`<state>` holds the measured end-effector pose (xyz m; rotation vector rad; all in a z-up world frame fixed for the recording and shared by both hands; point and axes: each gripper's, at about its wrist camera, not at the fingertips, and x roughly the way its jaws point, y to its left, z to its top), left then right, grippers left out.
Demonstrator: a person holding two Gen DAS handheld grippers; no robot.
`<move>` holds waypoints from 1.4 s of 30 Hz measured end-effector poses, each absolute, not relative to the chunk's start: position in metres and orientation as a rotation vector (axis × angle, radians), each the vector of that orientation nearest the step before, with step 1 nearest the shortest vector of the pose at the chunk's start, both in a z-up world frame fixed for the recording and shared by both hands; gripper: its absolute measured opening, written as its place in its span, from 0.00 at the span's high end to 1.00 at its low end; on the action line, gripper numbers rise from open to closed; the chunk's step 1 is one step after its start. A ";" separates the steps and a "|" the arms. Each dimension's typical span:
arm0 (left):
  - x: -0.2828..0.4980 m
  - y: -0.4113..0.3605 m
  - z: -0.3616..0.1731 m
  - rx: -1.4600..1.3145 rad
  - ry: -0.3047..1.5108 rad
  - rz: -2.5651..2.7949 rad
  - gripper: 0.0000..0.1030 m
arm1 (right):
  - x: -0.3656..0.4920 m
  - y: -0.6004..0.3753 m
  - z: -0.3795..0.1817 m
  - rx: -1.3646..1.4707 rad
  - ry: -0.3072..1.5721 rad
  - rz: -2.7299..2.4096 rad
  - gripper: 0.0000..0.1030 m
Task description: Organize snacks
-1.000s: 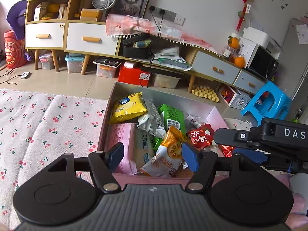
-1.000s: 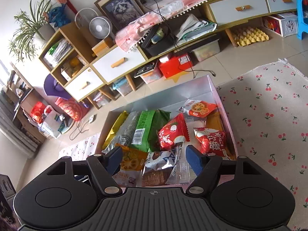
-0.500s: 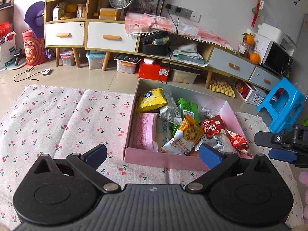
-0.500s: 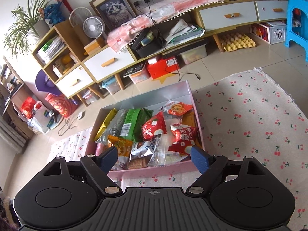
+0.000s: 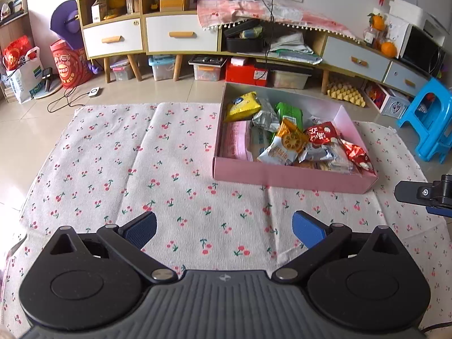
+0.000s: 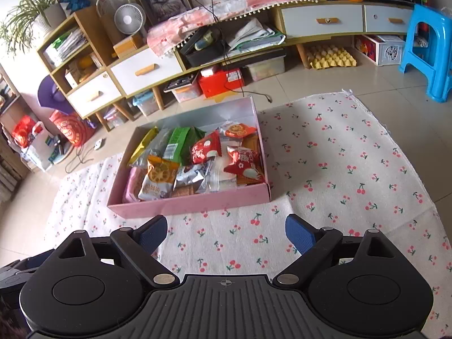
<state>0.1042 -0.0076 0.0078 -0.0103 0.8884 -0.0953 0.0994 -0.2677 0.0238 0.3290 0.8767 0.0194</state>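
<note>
A pink box on the cherry-print cloth holds several snack packets: a yellow bag, a green pack, an orange-and-white bag and red packets. The box shows too in the right wrist view. My left gripper is open and empty, held above the cloth well short of the box. My right gripper is open and empty, just in front of the box's near wall; part of it shows at the right edge of the left wrist view.
The cherry-print cloth covers the floor around the box. A long low cabinet with drawers and storage bins runs along the back wall. A blue plastic stool stands at the right. Bags sit at the far left.
Both grippers have pulled back from over the box and opened wider. The box with its snacks now lies farther away in both views.
</note>
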 end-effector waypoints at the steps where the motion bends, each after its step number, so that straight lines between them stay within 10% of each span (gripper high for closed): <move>1: 0.101 -0.007 0.007 -0.009 0.902 -0.087 0.01 | 0.096 -0.265 0.024 0.317 0.882 0.016 0.10; 42: 0.051 -0.025 0.004 0.074 0.926 -0.060 0.00 | 0.056 -0.232 0.010 0.170 0.956 0.008 0.04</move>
